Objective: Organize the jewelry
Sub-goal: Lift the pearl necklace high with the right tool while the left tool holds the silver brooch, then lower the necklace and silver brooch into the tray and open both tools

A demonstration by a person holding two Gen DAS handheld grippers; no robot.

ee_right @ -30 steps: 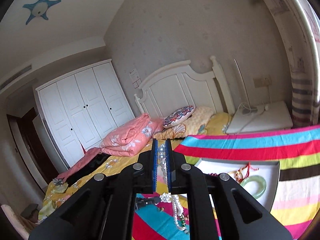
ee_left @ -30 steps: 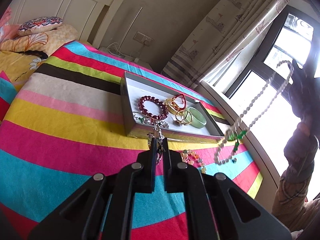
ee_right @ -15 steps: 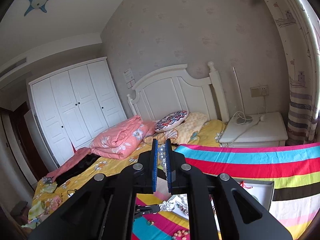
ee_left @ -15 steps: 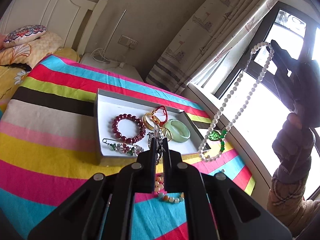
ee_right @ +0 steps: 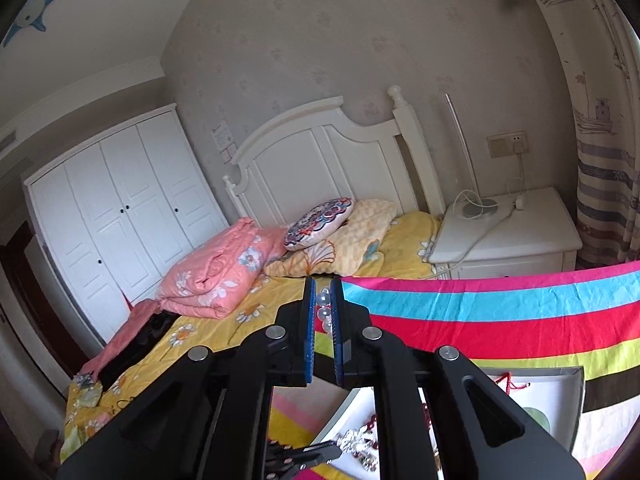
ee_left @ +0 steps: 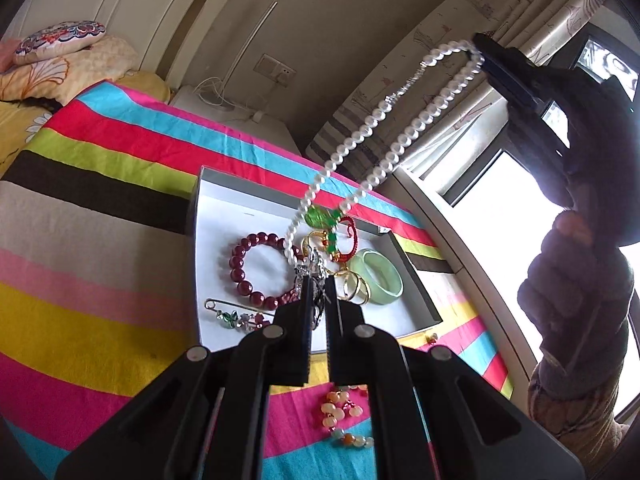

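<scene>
My left gripper [ee_left: 318,280] is shut on a silver sparkly brooch [ee_left: 310,266] and holds it above the white jewelry tray [ee_left: 224,208]. My right gripper [ee_right: 324,292] is shut on a white pearl necklace [ee_left: 372,132], which hangs from it high over the tray with its green leaf pendant [ee_left: 320,218] dangling. The beads [ee_right: 323,312] show between the right fingers. In the tray lie a dark red bead bracelet [ee_left: 244,268], gold rings [ee_left: 352,288], a green jade bangle [ee_left: 380,280] and a pin brooch [ee_left: 236,316].
An orange and green bead bracelet [ee_left: 344,420] lies on the striped cover [ee_left: 100,240] in front of the tray. A white nightstand [ee_right: 508,232] with a lamp and pillows [ee_right: 320,220] stand at the bed head. The window and curtain are to the right.
The left gripper has moved forward over the tray with the brooch. The right gripper has carried the pearl necklace left, so it now hangs over the tray.
</scene>
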